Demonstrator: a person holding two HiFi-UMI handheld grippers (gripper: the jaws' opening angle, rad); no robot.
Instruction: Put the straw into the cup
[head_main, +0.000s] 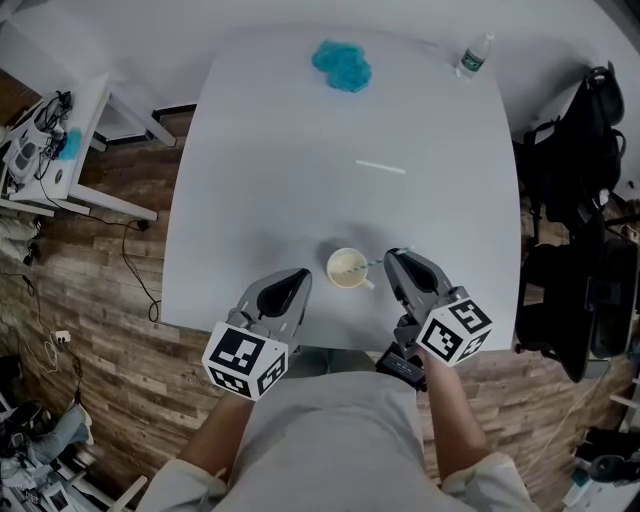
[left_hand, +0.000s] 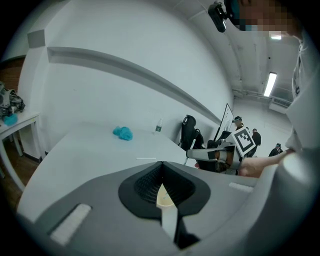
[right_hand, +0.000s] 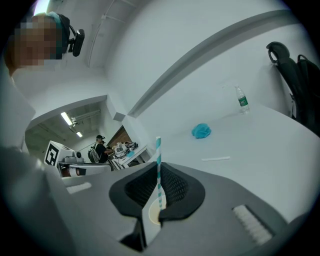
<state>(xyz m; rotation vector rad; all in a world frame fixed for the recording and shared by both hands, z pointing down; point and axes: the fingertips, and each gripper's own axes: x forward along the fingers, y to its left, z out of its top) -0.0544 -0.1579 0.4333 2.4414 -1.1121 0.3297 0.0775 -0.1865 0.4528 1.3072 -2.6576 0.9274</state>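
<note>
Right gripper (right_hand: 158, 172) pinching striped straw (right_hand: 158, 150), near cup (head_main: 347, 268)

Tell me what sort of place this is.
Probably a lab or workshop-style workroom rather than a home: a plain white table stands on wood-look flooring, a side bench is cluttered with gear, and a strip light hangs on a bare ceiling.

We stand at a white surface (head_main: 260, 150) on a wood-plank floor (head_main: 100, 300). To our left a smaller white table (head_main: 95, 120) holds clutter, and a cable (head_main: 135, 262) trails over the floor. Black chairs (head_main: 575, 170) stand along the right side. The walls (left_hand: 125, 40) are plain white, and strip lights (left_hand: 270, 84) glow overhead.
</note>
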